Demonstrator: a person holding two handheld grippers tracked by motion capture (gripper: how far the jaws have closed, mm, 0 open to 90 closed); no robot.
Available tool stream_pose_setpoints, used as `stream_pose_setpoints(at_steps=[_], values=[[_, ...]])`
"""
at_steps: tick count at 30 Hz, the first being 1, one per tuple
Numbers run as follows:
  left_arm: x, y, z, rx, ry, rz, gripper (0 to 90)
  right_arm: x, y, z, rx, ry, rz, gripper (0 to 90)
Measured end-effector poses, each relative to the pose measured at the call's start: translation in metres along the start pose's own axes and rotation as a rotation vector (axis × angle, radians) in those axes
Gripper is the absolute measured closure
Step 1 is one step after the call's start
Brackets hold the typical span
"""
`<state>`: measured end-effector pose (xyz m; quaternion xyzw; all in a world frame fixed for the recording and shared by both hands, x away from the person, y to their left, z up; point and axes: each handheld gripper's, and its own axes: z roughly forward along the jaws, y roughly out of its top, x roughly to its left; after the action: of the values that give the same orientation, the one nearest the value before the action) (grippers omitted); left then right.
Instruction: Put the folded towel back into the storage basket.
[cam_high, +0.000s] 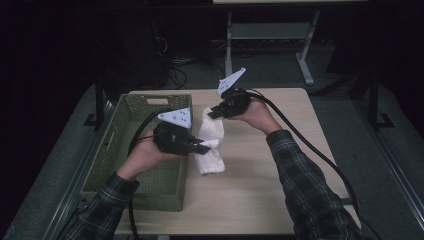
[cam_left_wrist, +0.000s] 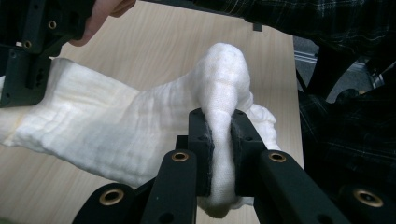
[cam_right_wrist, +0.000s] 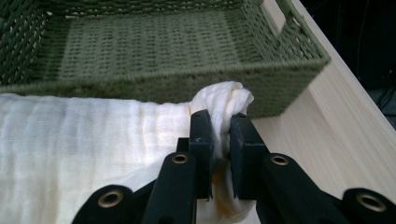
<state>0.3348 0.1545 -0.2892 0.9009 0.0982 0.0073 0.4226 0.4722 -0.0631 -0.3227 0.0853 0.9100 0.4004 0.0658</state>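
On a light wooden table (cam_high: 260, 195), a white cloth (cam_high: 210, 145) hangs between two grippers. The left gripper (cam_high: 204, 148) pinches its near end, the right gripper (cam_high: 212, 114) its far end. A green woven basket (cam_high: 120, 150) sits just left of the cloth.

This looks like a lab or test room rather than a home. A plain light-wood table (cam_high: 260, 200) stands alone on grey carpeted floor (cam_high: 345, 115), with darkness all around it — the surroundings are almost black. Behind it stands the metal frame of another workbench (cam_high: 272, 37), with loose cables (cam_high: 175, 75) lying on the floor beside it. Dark upright stands (cam_high: 372, 80) flank the table on both sides, and thick black cables (cam_high: 310, 145) trail across the tabletop — the gear of a recording setup, not of a household. A green woven basket (cam_high: 150, 165) is the single homely item.
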Motion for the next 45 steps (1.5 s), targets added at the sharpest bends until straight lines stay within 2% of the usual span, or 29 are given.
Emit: stream_pose_setpoints(at_steps=[5, 6, 9, 10, 12, 17, 24, 31, 37, 41, 45], values=[[0.002, -0.010, -0.014, 0.011, 0.018, 0.000, 80.7, 0.002, 0.013, 0.011, -0.012, 0.012, -0.008, 80.5], [0.003, -0.016, -0.021, 0.012, 0.028, -0.009, 80.7, 0.003, 0.019, 0.017, -0.011, 0.019, -0.013, 80.5], [0.004, -0.021, -0.028, 0.010, 0.035, -0.013, 80.7, 0.005, 0.025, 0.023, -0.002, 0.027, -0.019, 80.5], [0.004, -0.023, -0.031, 0.008, 0.038, -0.017, 80.7, 0.008, 0.033, 0.031, 0.001, 0.032, -0.039, 80.5], [0.004, -0.027, -0.037, 0.009, 0.049, -0.024, 80.7, 0.009, 0.037, 0.034, 0.003, 0.035, -0.046, 80.5], [0.004, -0.036, -0.049, 0.020, 0.071, -0.034, 80.7, 0.012, 0.054, 0.050, -0.006, 0.052, -0.058, 80.5], [0.008, -0.054, -0.068, 0.029, 0.102, -0.061, 80.7, 0.014, 0.069, 0.064, -0.023, 0.056, -0.074, 80.5], [0.010, -0.069, -0.074, 0.053, 0.126, -0.075, 80.7, 0.017, 0.072, 0.084, -0.024, 0.067, -0.070, 80.6], [0.013, -0.091, -0.073, 0.058, 0.110, -0.103, 80.5, 0.020, 0.067, 0.105, -0.017, 0.090, -0.063, 80.6], [0.013, -0.099, -0.073, 0.058, 0.106, -0.112, 80.5, 0.023, 0.065, 0.114, -0.010, 0.098, -0.063, 80.6], [0.013, -0.106, -0.070, 0.067, 0.094, -0.103, 80.2, 0.026, 0.063, 0.123, 0.000, 0.105, -0.066, 80.6]])
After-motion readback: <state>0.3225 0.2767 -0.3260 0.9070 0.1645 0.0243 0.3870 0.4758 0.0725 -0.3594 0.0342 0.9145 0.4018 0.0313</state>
